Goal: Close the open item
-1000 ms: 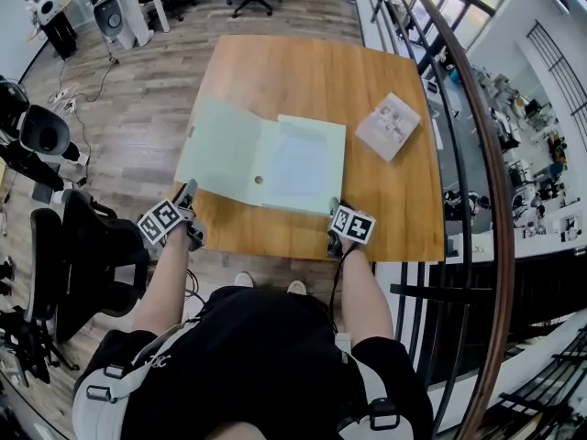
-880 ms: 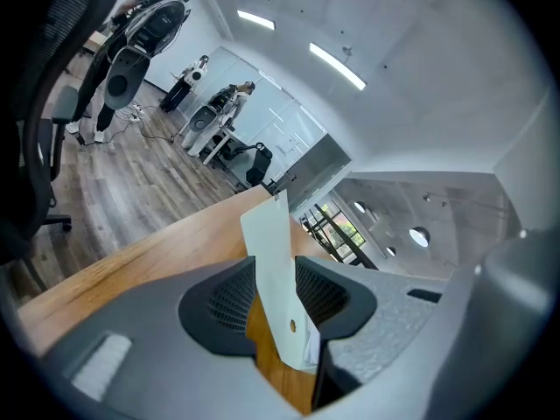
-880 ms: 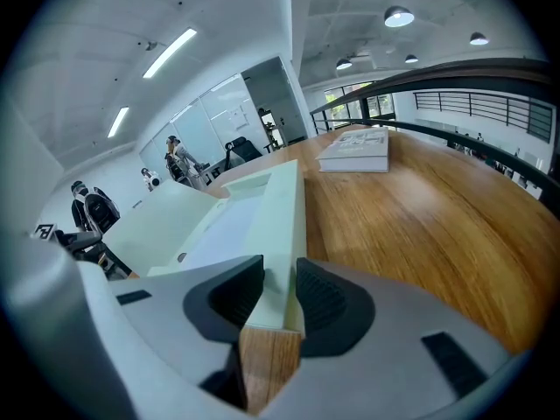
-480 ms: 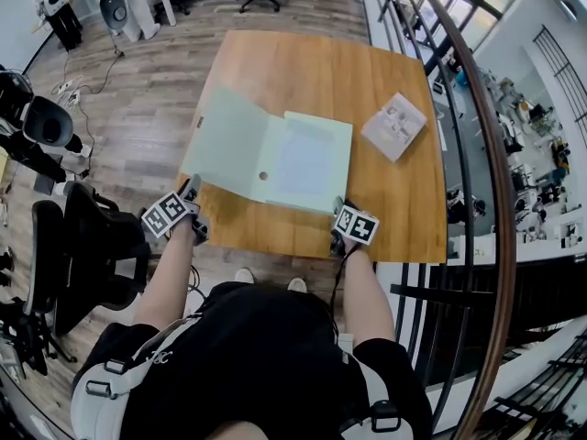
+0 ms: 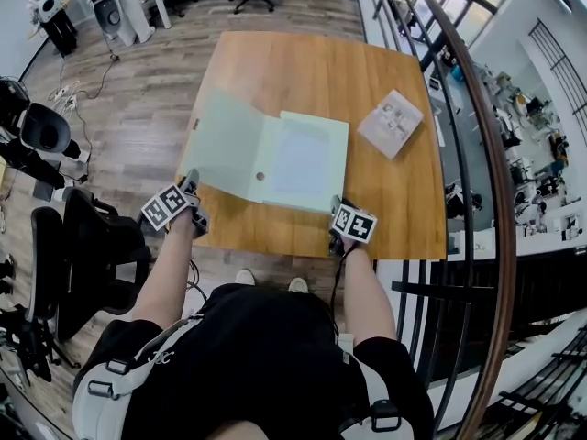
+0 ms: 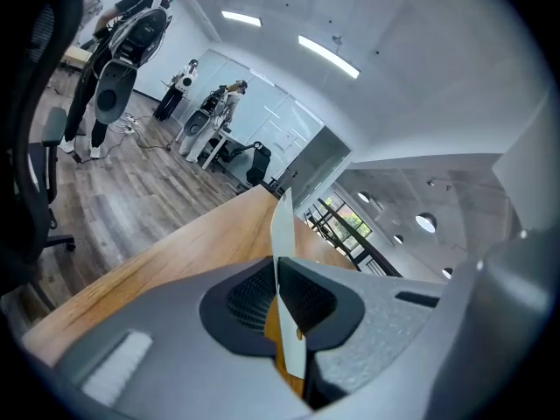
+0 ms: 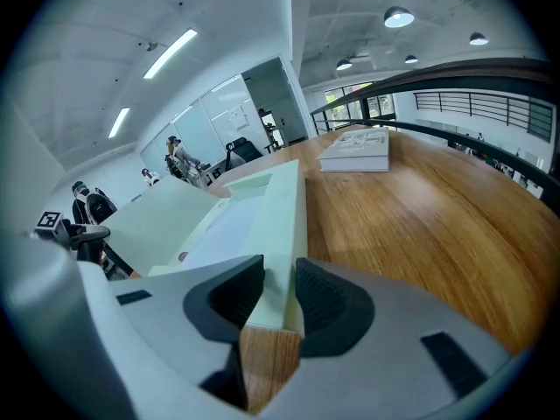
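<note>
A pale green file box lies open on the wooden table (image 5: 312, 71). Its lid (image 5: 225, 145) is spread flat to the left of the body (image 5: 303, 163). My left gripper (image 5: 191, 183) is at the lid's near left corner. Its jaws have just been closing, and in the left gripper view the gripper (image 6: 278, 300) pinches the thin lid edge (image 6: 282, 226). My right gripper (image 5: 336, 207) sits at the body's near right corner. There, in the right gripper view, the gripper (image 7: 280, 291) has its pads against both sides of the box wall (image 7: 284, 226).
A white booklet (image 5: 390, 123) lies on the table's right side, also seen as a booklet (image 7: 356, 150) ahead of the right gripper. A black office chair (image 5: 92, 246) stands left of me. A railing (image 5: 477, 154) runs along the right of the table.
The left gripper has edged slightly in toward the lid's near left corner. The box, the booklet and the right gripper look unmoved.
</note>
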Demonstrator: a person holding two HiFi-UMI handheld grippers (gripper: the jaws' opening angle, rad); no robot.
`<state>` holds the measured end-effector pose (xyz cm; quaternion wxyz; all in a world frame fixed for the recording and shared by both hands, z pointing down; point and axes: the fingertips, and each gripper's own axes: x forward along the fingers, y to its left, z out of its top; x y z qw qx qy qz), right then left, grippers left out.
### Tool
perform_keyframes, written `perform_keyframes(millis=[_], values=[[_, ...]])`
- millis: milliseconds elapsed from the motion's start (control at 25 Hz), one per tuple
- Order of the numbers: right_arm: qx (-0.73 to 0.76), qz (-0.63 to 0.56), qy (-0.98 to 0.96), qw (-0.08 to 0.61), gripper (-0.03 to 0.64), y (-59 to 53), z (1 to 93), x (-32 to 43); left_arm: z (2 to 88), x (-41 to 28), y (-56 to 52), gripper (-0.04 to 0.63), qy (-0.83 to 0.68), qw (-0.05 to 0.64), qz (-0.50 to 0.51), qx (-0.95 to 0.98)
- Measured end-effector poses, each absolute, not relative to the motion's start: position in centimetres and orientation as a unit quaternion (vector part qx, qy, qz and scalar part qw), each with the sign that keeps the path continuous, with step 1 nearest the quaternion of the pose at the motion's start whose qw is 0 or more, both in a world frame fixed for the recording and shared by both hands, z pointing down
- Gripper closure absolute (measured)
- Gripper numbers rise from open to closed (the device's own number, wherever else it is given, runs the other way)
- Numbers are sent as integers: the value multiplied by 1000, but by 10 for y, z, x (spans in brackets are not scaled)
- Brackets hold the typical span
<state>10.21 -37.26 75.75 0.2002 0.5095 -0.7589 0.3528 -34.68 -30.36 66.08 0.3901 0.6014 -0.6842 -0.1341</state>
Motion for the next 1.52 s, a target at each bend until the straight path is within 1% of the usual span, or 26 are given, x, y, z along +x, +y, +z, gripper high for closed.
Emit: perform_keyframes(millis=[160, 280, 520, 880, 1200, 1520], values=[[493, 366, -765, 195, 500, -365, 759, 95, 646, -340, -306, 589, -684, 360, -129, 621], [487, 369, -768, 190, 500, -360, 760, 87, 628, -330, -309, 591, -687, 320, -114, 643], [476, 377, -773, 182, 500, -348, 759, 72, 597, -293, -316, 591, -668, 238, -38, 704], [446, 397, -782, 178, 499, -324, 761, 44, 572, -232, -318, 591, -620, 161, 33, 767], [414, 400, -796, 187, 499, -309, 762, 19, 580, -168, -307, 589, -544, 116, 105, 824], [404, 396, -802, 192, 499, -301, 761, 9, 619, -102, -290, 577, -460, 89, 197, 861]])
